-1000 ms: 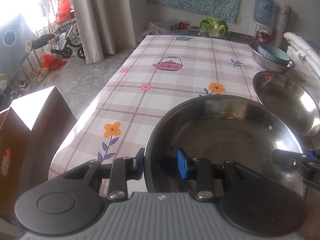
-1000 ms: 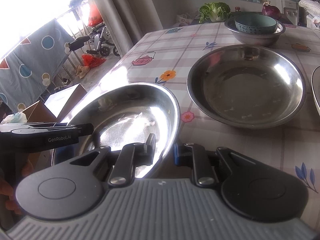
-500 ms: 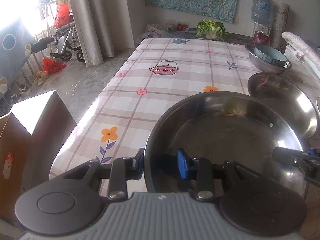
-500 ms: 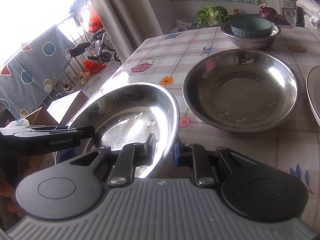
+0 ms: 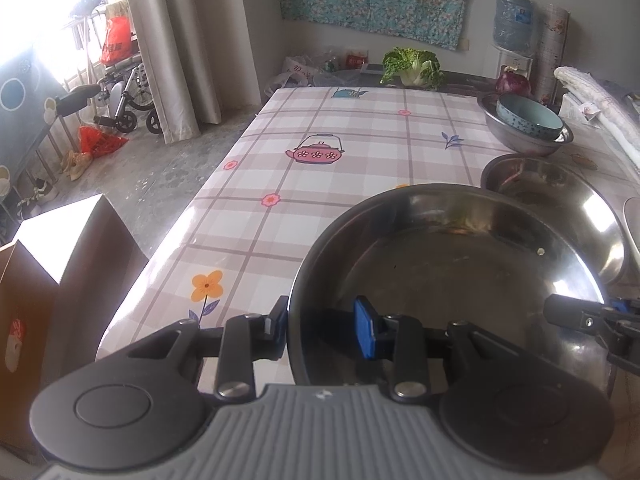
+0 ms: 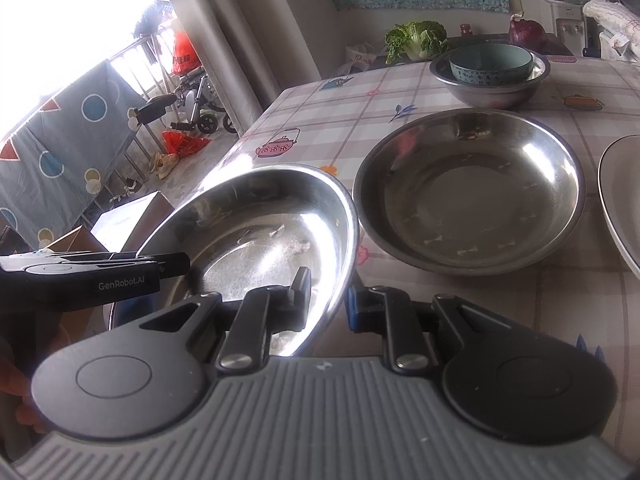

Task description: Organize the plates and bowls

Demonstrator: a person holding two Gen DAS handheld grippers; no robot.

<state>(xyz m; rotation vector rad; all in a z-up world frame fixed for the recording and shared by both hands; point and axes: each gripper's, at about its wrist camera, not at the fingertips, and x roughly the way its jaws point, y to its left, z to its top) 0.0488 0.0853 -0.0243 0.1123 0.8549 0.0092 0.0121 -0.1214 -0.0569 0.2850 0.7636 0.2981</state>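
Observation:
Both grippers hold one wide steel basin [image 5: 448, 264] above the near end of the table; it also shows in the right wrist view [image 6: 260, 232]. My left gripper [image 5: 324, 330] is shut on its left rim, one finger outside, one inside. My right gripper [image 6: 328, 298] is shut on its right rim. A second, similar steel basin [image 6: 472, 188] rests on the table to the right, also in the left wrist view [image 5: 560, 192]. Farther back, a teal bowl [image 6: 491, 65] sits inside a smaller steel bowl [image 6: 490, 90].
The table has a plaid flowered cloth [image 5: 320, 184]. A white plate's rim [image 6: 618, 200] shows at the right edge. A cabbage [image 5: 412, 66] and a red onion [image 5: 513, 84] lie at the far end. Cardboard boxes [image 5: 60, 256] stand on the floor to the left.
Both grippers have raised the held basin; the table and the second basin now sit lower and farther off in both views. The grips have not changed.

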